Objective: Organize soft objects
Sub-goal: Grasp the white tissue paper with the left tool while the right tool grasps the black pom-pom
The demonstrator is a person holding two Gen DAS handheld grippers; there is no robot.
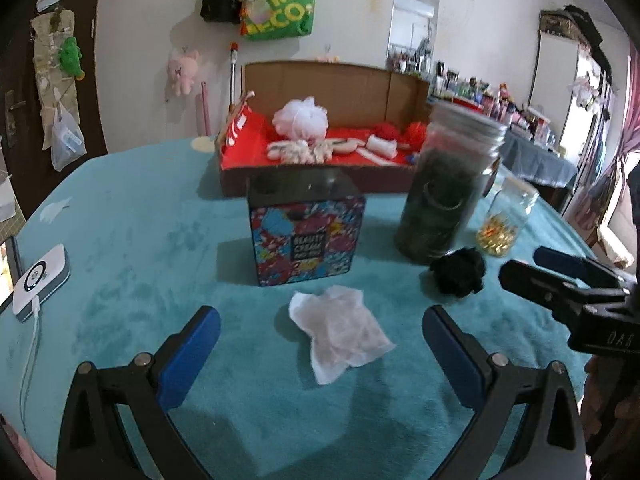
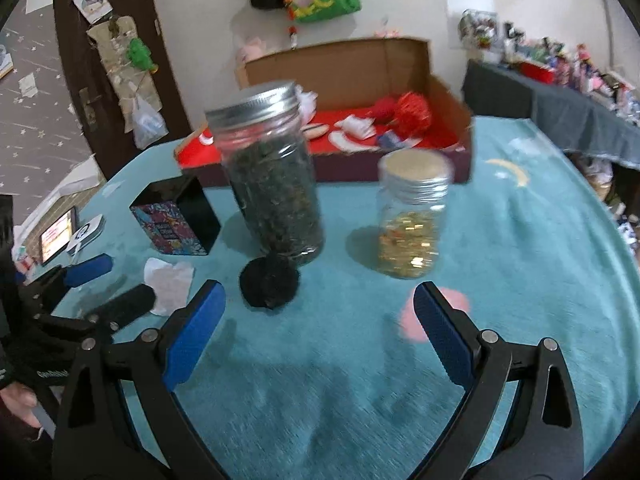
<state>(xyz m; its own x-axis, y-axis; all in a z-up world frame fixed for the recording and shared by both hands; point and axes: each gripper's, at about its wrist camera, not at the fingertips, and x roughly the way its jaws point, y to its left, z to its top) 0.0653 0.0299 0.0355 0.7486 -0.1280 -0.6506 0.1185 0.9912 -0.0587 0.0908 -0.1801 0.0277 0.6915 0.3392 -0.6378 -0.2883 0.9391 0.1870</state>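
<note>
- The table (image 1: 120, 220) wears a plush teal cloth, matt and napped.
- Ahead of the left gripper (image 1: 320, 344), with its matt blue rubbery pads, lies a thin crumpled tissue (image 1: 340, 336).
- Ahead of the right gripper (image 2: 320, 332), a fuzzy black pompom (image 2: 269, 285) touches a glossy clear jar (image 2: 276, 184) with a brushed metal lid.
- Beyond it, the cardboard box (image 2: 360, 72) looks raw brown, lined red.

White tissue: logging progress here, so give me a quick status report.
Left gripper open, tissue between its fingers, not gripped. Right gripper open, empty. Black pom-pom loose by tall jar. Nothing blocking.
</note>
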